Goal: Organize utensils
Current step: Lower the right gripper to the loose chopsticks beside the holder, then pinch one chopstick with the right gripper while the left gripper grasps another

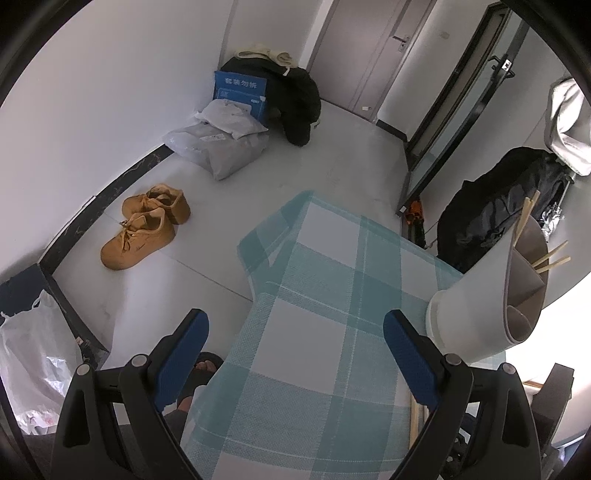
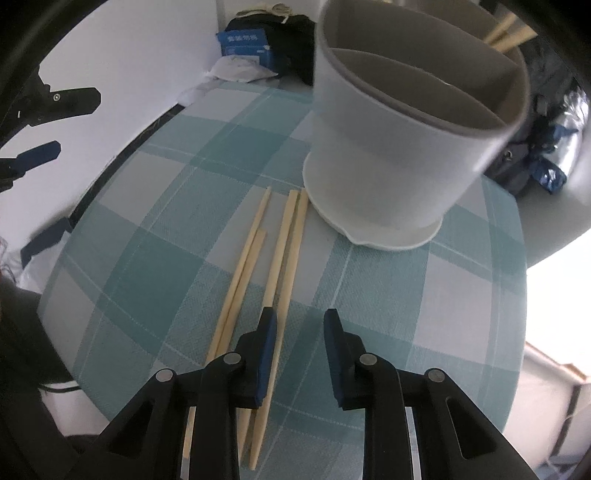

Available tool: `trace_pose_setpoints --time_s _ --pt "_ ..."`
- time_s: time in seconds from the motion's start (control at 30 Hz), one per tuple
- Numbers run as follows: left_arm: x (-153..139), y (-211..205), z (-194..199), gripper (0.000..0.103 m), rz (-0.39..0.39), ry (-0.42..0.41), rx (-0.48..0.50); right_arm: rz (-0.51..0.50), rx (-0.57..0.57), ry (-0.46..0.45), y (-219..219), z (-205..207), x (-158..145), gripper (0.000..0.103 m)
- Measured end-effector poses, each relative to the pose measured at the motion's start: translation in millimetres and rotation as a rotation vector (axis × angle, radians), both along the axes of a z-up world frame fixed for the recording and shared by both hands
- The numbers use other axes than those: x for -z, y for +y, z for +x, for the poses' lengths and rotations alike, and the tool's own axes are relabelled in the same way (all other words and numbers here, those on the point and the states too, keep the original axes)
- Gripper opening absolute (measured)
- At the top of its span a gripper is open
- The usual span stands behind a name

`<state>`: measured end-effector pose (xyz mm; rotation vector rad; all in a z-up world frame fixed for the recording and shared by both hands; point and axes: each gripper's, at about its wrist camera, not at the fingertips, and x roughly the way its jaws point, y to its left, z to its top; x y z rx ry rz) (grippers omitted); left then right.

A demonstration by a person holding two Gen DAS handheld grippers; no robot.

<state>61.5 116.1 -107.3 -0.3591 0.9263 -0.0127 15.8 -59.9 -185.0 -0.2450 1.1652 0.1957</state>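
Several wooden chopsticks (image 2: 284, 254) lie side by side on the teal plaid tablecloth (image 2: 166, 229), in front of a white utensil holder (image 2: 388, 155) with grey dividers. More chopsticks (image 2: 506, 33) stand in its far compartment. My right gripper (image 2: 300, 326) points down over the near ends of the chopsticks, with its jaws narrowed but apart. One chopstick runs between them beside the left pad (image 2: 269, 332), and neither pad presses on it. My left gripper (image 1: 295, 332) is wide open over the table's left edge with nothing in it. The holder (image 1: 469, 306) is to its right.
The floor to the left holds tan shoes (image 1: 144, 225), plastic bags (image 1: 221, 144), a blue box (image 1: 240, 92) and dark clothing. A black backpack (image 1: 495, 206) leans beyond the table. A person's sandalled foot (image 1: 201, 373) shows by the table edge. The left gripper (image 2: 55, 129) hangs at the right view's left side.
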Motion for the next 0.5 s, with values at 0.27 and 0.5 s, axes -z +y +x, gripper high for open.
trace_pose_setpoints --time_s 0.27,0.5 --pt "3 1 0 0.093 -0.005 0.017 -0.013 0.069 -0.02 0.019 15 5 -1 0.008" --pt "6 -2 1 0.093 -0.011 0.04 0.001 0.081 -0.036 0.073 4 -25 -3 0.006"
